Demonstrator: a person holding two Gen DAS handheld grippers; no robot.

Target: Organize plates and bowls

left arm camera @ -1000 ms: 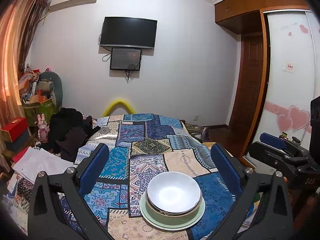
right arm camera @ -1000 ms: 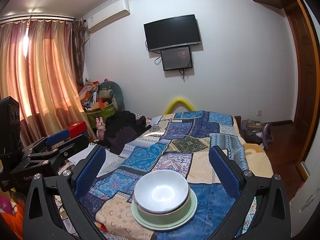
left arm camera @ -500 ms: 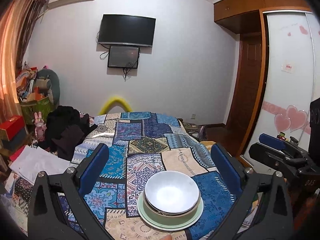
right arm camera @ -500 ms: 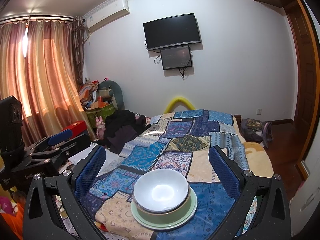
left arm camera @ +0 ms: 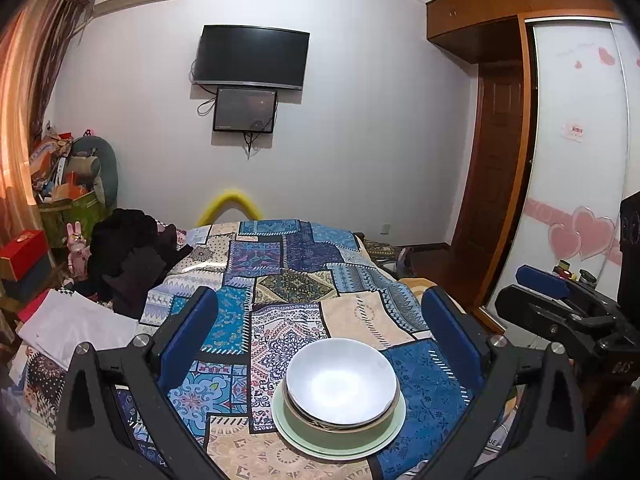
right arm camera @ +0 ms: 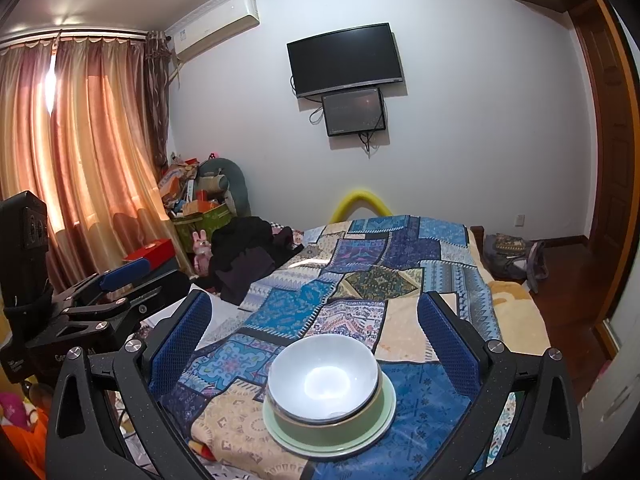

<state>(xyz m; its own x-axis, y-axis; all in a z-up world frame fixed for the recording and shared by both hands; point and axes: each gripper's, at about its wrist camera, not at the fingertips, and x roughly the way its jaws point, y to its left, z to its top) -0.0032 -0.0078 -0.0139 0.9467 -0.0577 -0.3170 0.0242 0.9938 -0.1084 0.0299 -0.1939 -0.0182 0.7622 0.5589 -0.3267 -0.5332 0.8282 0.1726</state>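
1. Your left wrist view took in the wardrobe (left arm camera: pixel 576 168) with its pink hearts and the brown door (left arm camera: pixel 496 184), plus your right gripper (left arm camera: pixel 560 304) off at the right edge. Your right wrist view showed the curtains (right arm camera: pixel 80 152) and your left gripper (right arm camera: pixel 92 300) at the left edge instead — neither appeared in the other view.
2. Both views caught the wall television (left arm camera: pixel 252 58), the smaller screen (left arm camera: pixel 245 110) under it, the air conditioner (right arm camera: pixel 218 26) and the dark heap of clothes (right arm camera: pixel 248 258).
3. The stack sat on the patchwork cloth (left arm camera: pixel 280 272) near its front edge. It lay low between your blue pads (left arm camera: pixel 188 332) in each view, slightly right of centre from the left gripper and about centred from the right.
4. You held both grippers spread wide, nothing between the pads and nothing touching the dishes.
5. Counted: one white bowl (left arm camera: pixel 341 380) on top, nested in one green bowl (left arm camera: pixel 340 434), on one pale green plate (left arm camera: pixel 304 444). A thin dark rim showed between the bowls; whether it was a third bowl could not be told.
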